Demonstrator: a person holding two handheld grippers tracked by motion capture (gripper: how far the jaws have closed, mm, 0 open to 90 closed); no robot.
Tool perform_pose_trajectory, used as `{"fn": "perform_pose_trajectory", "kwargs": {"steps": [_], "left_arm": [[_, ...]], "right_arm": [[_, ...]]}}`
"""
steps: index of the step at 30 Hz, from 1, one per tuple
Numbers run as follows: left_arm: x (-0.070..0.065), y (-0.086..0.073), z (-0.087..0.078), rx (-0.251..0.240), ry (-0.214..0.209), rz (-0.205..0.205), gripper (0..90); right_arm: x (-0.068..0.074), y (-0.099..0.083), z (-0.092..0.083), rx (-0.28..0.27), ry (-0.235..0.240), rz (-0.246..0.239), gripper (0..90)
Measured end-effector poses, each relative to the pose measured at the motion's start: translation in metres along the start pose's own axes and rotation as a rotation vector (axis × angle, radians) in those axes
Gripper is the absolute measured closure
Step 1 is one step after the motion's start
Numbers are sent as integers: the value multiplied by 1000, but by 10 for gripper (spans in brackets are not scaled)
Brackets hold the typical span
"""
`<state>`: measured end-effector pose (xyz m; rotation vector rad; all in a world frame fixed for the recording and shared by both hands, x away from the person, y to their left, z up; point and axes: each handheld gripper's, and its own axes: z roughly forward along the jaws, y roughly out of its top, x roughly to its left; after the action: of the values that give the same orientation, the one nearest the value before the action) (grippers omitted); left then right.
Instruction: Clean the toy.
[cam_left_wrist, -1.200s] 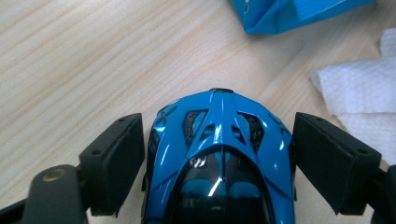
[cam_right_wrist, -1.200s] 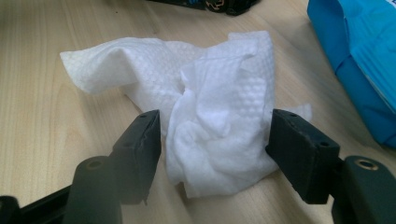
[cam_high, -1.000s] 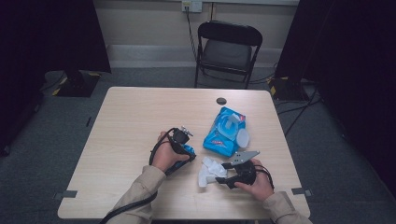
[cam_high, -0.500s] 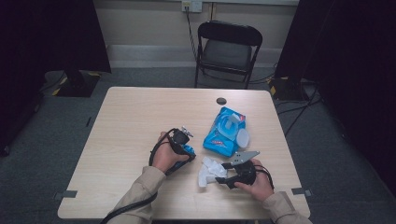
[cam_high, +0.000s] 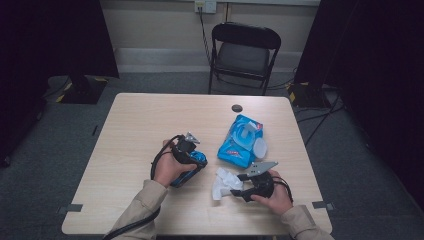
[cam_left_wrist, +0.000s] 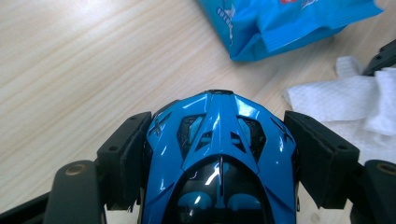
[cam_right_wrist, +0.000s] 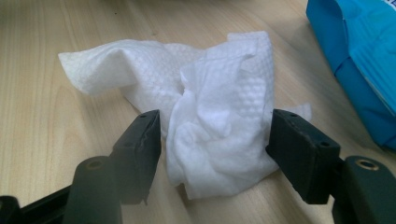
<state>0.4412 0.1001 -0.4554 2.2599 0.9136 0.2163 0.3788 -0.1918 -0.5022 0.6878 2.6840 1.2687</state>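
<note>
A glossy blue toy car sits between the jaws of my left gripper, nose pointing away. Those jaws have just been closing and both pads now lie against the car's sides. In the high view the left gripper holds the car a little above the table, left of centre. My right gripper is shut on a crumpled white wipe, which rests on the wood. In the high view the right gripper lies near the front edge with the wipe at its tips.
A blue pack of wipes with its white lid flipped open lies beyond the grippers on the wooden table. A small black disc sits near the far edge. A black folding chair stands behind the table.
My left hand has risen slightly with the blue car between its jaws. The right gripper and the wipe have stayed where they were.
</note>
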Motion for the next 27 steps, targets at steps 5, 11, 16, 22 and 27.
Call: {"fn": "perform_pose_trajectory", "kwargs": {"steps": [5, 11, 16, 22, 27], "left_arm": [[-1, -2, -13, -46, -4, 16, 261], [-4, -5, -23, -109, -16, 20, 261], [-4, -8, -29, -141, -18, 25, 261], [-3, -8, -37, -181, -28, 20, 261], [-3, -11, -40, -191, -41, 9, 261]], "right_arm": [[0, 1, 0, 2, 0, 5, 337], [3, 5, -1, 18, -26, 3, 273], [4, 12, -10, -25, -67, 36, 219], [18, 22, -4, -48, -139, 187, 200], [34, 26, 16, 1, -149, 214, 256]]}}
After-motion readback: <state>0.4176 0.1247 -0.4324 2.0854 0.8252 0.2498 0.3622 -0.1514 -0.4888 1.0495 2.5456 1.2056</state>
